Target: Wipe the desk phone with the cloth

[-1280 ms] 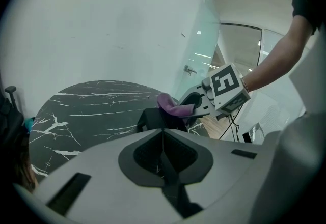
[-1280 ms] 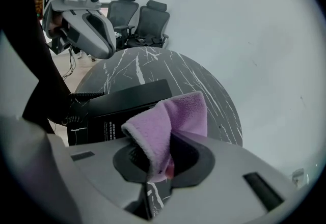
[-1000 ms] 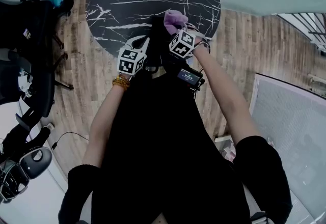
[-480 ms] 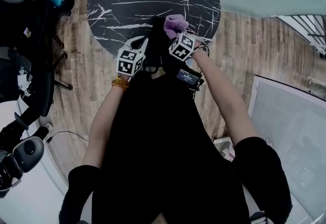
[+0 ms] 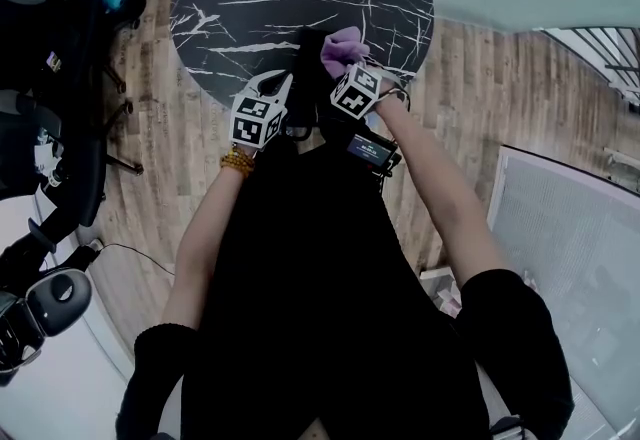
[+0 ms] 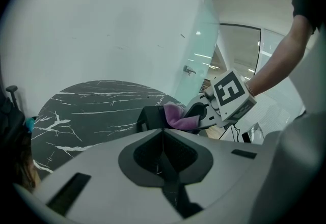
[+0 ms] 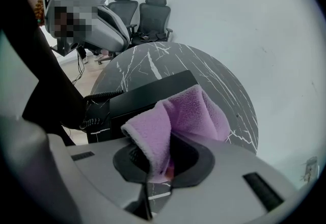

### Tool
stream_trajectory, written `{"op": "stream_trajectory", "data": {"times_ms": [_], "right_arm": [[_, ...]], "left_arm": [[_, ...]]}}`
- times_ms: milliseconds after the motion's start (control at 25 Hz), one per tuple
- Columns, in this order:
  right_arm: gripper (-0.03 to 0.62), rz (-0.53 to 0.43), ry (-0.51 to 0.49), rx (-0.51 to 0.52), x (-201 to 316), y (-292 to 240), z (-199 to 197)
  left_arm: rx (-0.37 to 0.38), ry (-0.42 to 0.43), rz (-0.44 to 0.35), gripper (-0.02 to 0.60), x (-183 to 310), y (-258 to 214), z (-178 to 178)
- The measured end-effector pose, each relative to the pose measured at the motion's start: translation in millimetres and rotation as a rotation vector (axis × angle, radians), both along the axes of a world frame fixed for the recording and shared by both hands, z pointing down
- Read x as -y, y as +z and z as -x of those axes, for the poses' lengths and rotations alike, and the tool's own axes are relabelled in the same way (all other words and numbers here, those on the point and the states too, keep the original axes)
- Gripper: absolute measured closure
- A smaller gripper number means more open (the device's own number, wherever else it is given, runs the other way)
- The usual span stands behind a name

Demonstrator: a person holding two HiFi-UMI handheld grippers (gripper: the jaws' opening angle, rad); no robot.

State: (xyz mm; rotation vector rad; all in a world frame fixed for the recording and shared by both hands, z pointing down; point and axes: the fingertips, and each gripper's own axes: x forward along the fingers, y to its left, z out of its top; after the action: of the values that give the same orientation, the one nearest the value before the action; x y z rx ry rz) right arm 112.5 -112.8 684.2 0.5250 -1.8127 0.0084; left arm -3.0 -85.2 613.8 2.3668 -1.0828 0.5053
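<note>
Left tongs (image 6: 163, 136) are pressed together w/ nothing in them, parked at the near edge of the round marble table (image 6: 91, 111). Just ahead of their tips, a bit to the right, sits the black desk phone (image 6: 147, 118), its coiled cord (image 7: 97, 98) trailing off the side nearer the left tongs. Next comes the purple cloth (image 7: 188, 111), bunched in a loose fold right over the phone's top; can't tell if it's actually touching. Right tongs (image 7: 160, 159) are pinching the cloth by one end, the rest flopping fwd beyond the tips. The wipe looks to be in hand or about to start. To do it well, I'd say:

- Lower the right tongs so the cloth's broad fold lies flat on the phone, not just its corner.
- Drag in slow, even strokes w/ light pressure.
- Bring the left tongs up to brace the phone's near side, since it prob. slides easily on that slick top.
- Keep clear of the cord so nothing snags.
</note>
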Motion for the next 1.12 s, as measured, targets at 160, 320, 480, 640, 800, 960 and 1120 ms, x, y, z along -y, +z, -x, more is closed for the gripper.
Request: {"op": "stream_trajectory", "data": {"times_ms": [160, 320, 480, 640, 800, 960, 1120], "right_arm": [[0.537, 0.016, -0.006, 0.002, -7, 2, 1], [0.537, 0.033, -0.005, -0.002, -14, 8, 0], [0.537, 0.032, -0.009, -0.006, -20, 11, 1], [0.537, 0.056, -0.021, -0.003, -28, 13, 3], [0.537, 0.087, -0.033, -0.008, -37, 16, 4], [0.537, 0.113, -0.048, -0.018, -42, 18, 4], [0.537, 0.145, -0.057, -0.025, -47, 20, 4]], "left_arm": [[0.002, -0.002, 0.002, 0.563, -1, 2, 1], [0.002, 0.002, 0.002, 0.563, -2, 1, -1], [0.003, 0.009, 0.004, 0.563, -1, 1, -2], [0.005, 0.009, 0.005, 0.563, 0, 1, -2], [0.005, 0.009, 0.004, 0.563, 1, 1, -2], [0.000, 0.005, 0.001, 0.563, 2, 0, -2], [-0.002, 0.004, 0.002, 0.563, 1, 0, -2]]}}
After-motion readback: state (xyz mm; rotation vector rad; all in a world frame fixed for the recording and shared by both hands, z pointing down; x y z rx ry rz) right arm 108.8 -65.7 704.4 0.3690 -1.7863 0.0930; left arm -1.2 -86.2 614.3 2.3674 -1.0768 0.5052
